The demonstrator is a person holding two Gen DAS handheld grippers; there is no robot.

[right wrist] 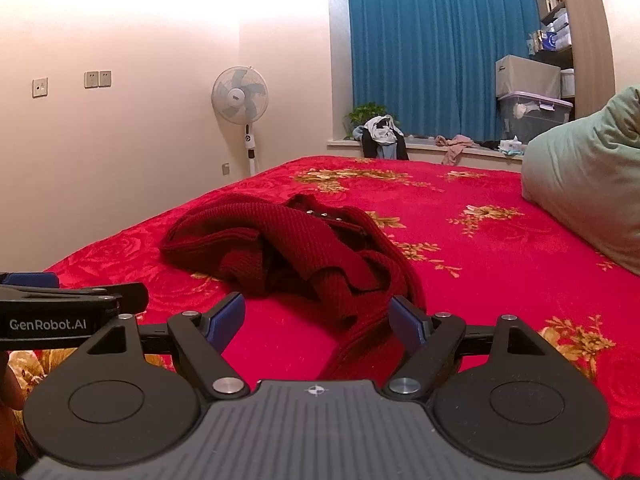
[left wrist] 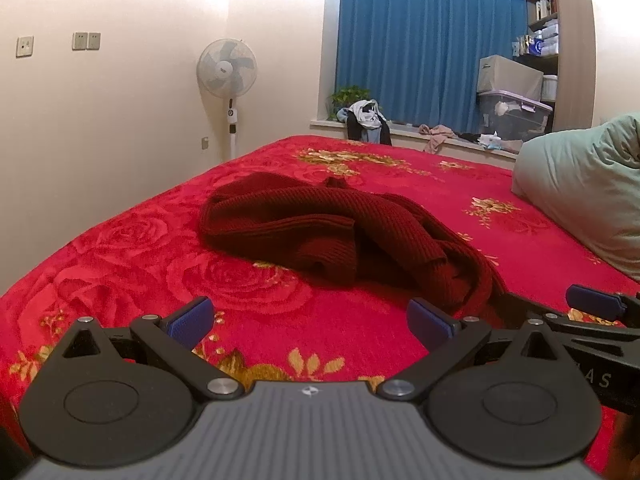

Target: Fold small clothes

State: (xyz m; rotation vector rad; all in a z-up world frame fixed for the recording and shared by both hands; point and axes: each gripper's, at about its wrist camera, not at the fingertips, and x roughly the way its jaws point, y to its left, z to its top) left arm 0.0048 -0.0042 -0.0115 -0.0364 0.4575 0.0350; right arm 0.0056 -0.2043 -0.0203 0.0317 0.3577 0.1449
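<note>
both grippers hover low over the near edge of the bed, side by side, each with its blue-padded fingers spread wide and holding nothing. left gripper [left wrist: 310, 320] has its fingers [left wrist: 192, 318] apart above bare red blanket, just short of the garment; the tip of the other tool pokes in at the right edge of its view. right gripper [right wrist: 318, 318] also stands agape, and a trailing end of the knit runs down between its fingers [right wrist: 408, 322] toward the camera, though i cannot tell whether either pad touches the cloth.

dark red knitted sweater [left wrist: 340, 232] lies crumpled in a loose heap on the bed, toward the near left part of it, ribbed folds piled over one another and one long strip stretching out toward the grippers. in the right wrist view a row of small metal studs shows near the top of the heap.

red blanket [left wrist: 120, 264] with rose relief and gold flower patterns covers the whole bed. a pale green pillow [left wrist: 584, 192] sits at the right side, well apart from the sweater. beyond the bed a white standing fan [left wrist: 228, 68] stands against the wall, blue curtains [left wrist: 432, 48] hang over a windowsill strewn with clothes, and a clear storage box [left wrist: 516, 114] rests near shelves at the far right.
</note>
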